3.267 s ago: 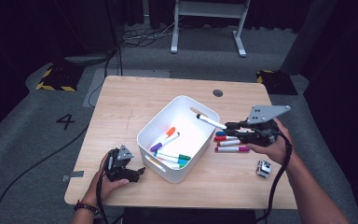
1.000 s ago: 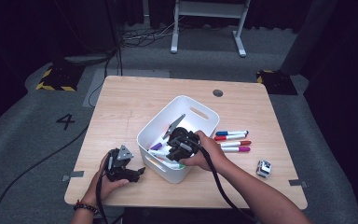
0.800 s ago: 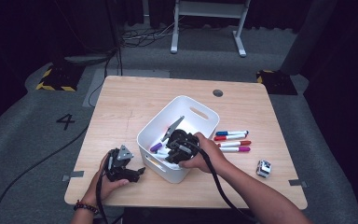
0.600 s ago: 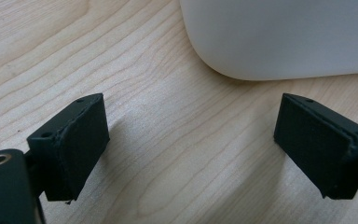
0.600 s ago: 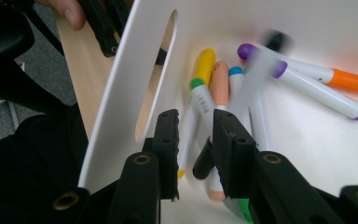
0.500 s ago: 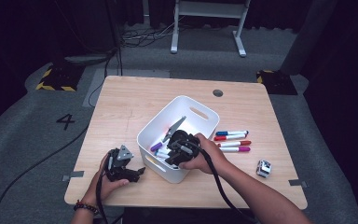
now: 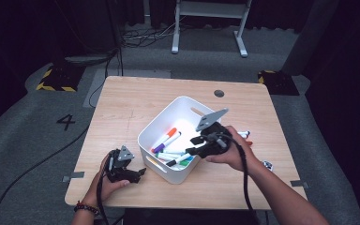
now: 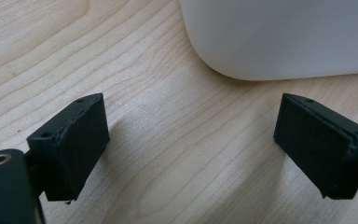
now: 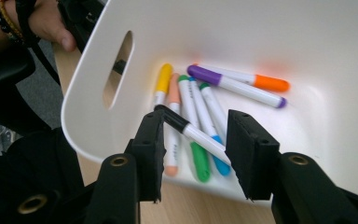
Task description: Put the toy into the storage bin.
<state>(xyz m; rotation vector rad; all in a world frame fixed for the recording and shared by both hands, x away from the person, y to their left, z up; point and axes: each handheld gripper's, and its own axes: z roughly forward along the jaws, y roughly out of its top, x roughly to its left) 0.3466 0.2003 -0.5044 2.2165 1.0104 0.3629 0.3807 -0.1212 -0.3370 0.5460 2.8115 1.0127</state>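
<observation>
The right gripper (image 9: pixel 193 154) held its fingers narrowly apart around a light, stiff, slippery black-capped marker (image 9: pixel 191 133), best gripped mid-barrel; the left gripper (image 8: pixel 191 140) gaped wide.

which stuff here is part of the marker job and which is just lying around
In the job:
- white bin
- markers inside it
- black-capped marker between the right gripper's fingers
- markers on the table beside the bin

Lying about:
- small black-and-white object near the right forearm
- left gripper, open, resting on the table
</observation>
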